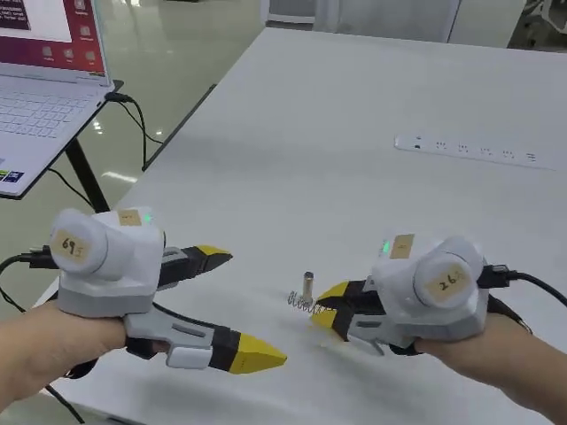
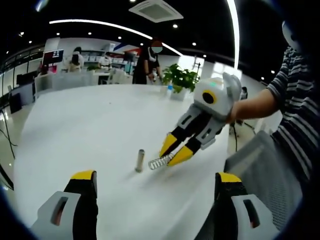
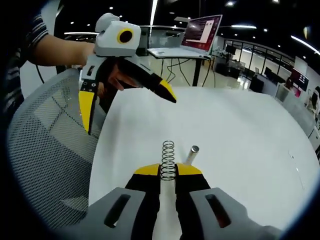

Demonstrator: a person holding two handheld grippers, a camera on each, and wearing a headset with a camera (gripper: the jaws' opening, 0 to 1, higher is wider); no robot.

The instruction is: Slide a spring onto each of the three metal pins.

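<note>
Evidently light, squashy: right claw [image 3: 168, 172] grips the thin wire coil spring [image 3: 168, 159] by one end, beside the upright silver metal pin [image 3: 192, 154] near the front edge of the counter [image 1: 354, 159]; left claw [image 2: 155, 176] released.

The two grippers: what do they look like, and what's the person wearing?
Both the left gripper and the right gripper have rounded pale grey bodies, black fingers with yellow tips, a small green light and a black cable at the back. Yellowish stickers carry handwritten numbers, the right one reading 26. The person wears a striped sleeve.
</note>
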